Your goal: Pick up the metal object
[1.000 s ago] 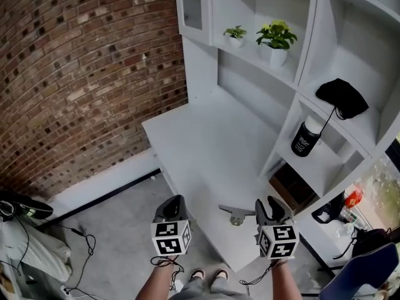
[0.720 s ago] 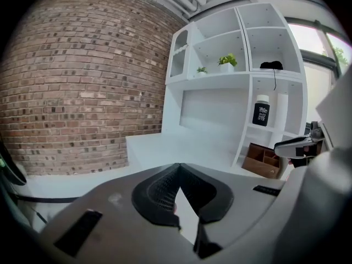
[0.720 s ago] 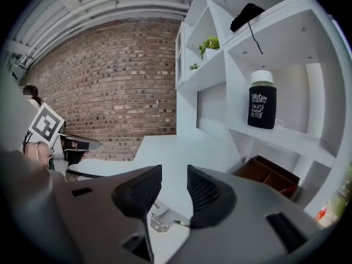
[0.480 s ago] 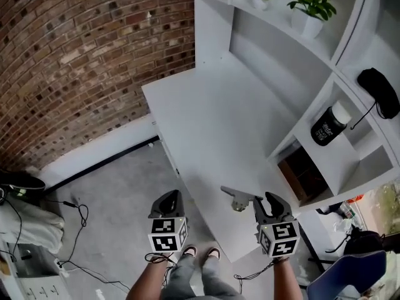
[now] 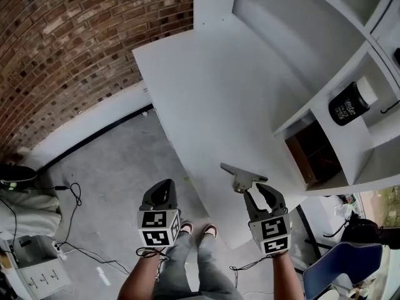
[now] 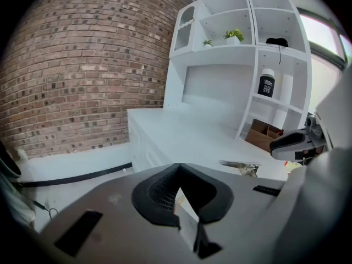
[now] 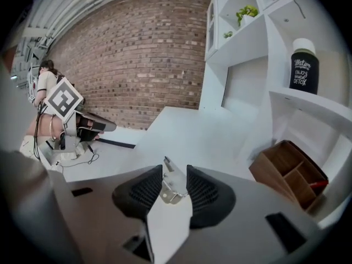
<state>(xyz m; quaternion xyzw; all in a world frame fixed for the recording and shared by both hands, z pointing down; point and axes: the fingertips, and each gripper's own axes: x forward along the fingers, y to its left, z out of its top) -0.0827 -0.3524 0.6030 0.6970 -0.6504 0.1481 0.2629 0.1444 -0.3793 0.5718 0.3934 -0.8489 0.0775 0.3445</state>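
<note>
The metal object (image 5: 242, 177), a flat grey bracket with a pointed arm, lies near the front edge of the white desk (image 5: 212, 92). My right gripper (image 5: 260, 195) is open just behind it, jaws pointing at it. In the right gripper view the bracket (image 7: 170, 185) sits in the gap between the two black pads (image 7: 140, 194), and no contact shows. My left gripper (image 5: 161, 194) hangs to the left of the desk over the floor, jaws shut and empty. In the left gripper view its pads (image 6: 159, 194) meet, and the bracket (image 6: 240, 165) shows off to the right.
White shelving rises at the desk's right, with a black bottle (image 5: 351, 105) on a shelf and a wooden organiser (image 5: 312, 155) below it. A brick wall (image 5: 75, 36) stands to the left. Cables (image 5: 69, 195) lie on the grey floor. A blue chair (image 5: 340, 274) is at the lower right.
The head view has tipped further down, so the potted plants have left the picture. My right gripper has closed in on the bracket, which now lies between its jaws. The left gripper stays shut.
</note>
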